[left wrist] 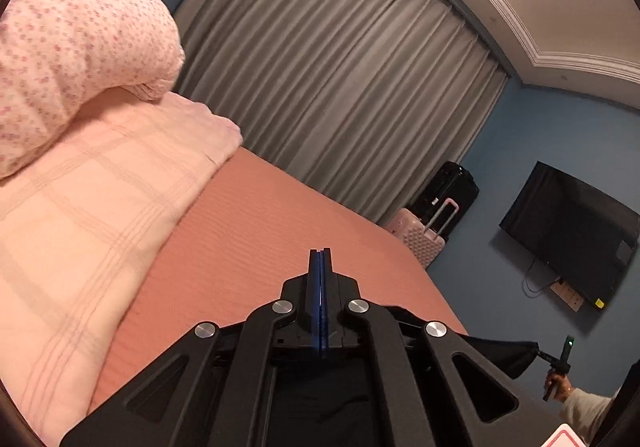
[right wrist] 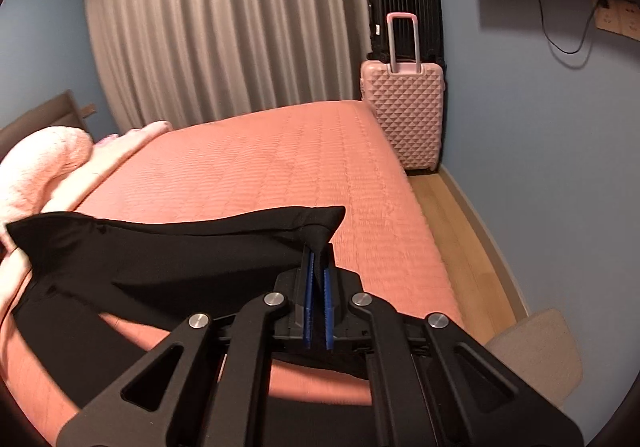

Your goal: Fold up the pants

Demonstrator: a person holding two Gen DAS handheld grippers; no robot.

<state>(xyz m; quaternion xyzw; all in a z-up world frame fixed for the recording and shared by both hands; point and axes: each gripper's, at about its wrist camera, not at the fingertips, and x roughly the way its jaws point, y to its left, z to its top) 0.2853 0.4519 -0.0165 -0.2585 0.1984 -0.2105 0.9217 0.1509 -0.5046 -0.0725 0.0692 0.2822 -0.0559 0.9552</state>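
Note:
Black pants [right wrist: 168,251] hang stretched above the salmon bedspread [right wrist: 280,159]. My right gripper [right wrist: 319,251] is shut on one corner of the pants, with the cloth pinched between its blue pads. My left gripper [left wrist: 320,253] has its blue pads pressed together; black cloth [left wrist: 504,357] runs from beneath it toward the right gripper [left wrist: 554,367], seen at the far right in a hand. The cloth inside the left jaws is hidden by the gripper body.
Pink pillows and a checked quilt [left wrist: 80,187] lie at the head of the bed. Grey curtains [left wrist: 340,67] hang behind. A pink suitcase [right wrist: 404,111] and a black one [right wrist: 406,15] stand in the corner. A TV [left wrist: 572,235] hangs on the blue wall. A beige stool [right wrist: 536,351] stands on the wooden floor.

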